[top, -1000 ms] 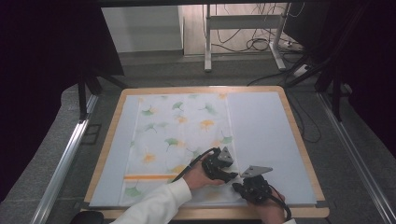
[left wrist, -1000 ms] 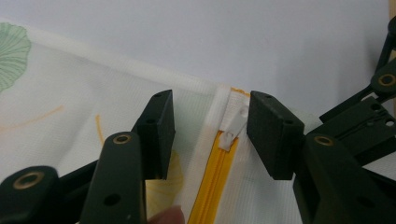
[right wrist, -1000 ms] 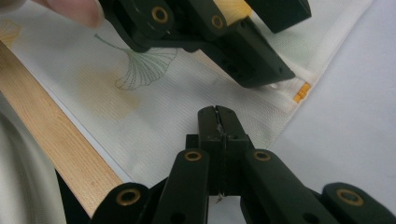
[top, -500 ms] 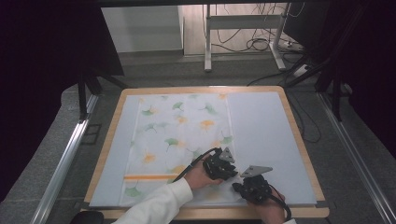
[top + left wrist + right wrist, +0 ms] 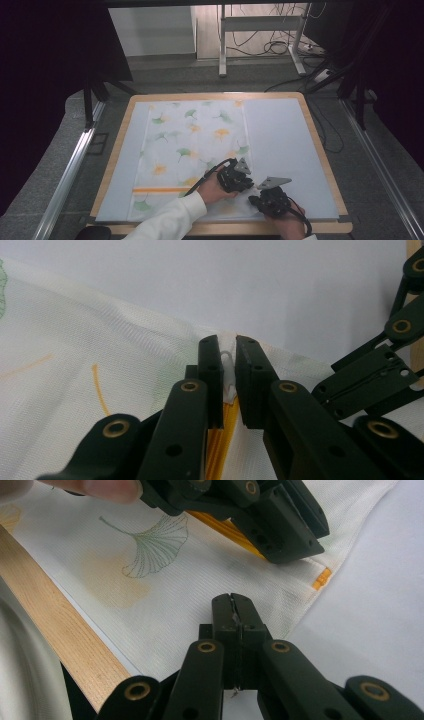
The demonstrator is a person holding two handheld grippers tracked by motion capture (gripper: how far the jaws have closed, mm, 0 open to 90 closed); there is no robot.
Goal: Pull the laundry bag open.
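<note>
Both my grippers pinch the near right edge of the cloth.

My left gripper (image 5: 228,375) is clamped on a raised fold of the white woven cloth printed with green and orange ginkgo leaves (image 5: 190,150), right where its orange stripe (image 5: 220,440) runs in between the jaws. My right gripper (image 5: 233,611) sits just beside it, jaws pressed together on a thin sliver of the same cloth's edge. The cloth lies spread over the pale blue mat (image 5: 285,145) on the wooden-rimmed table (image 5: 320,150).
</note>
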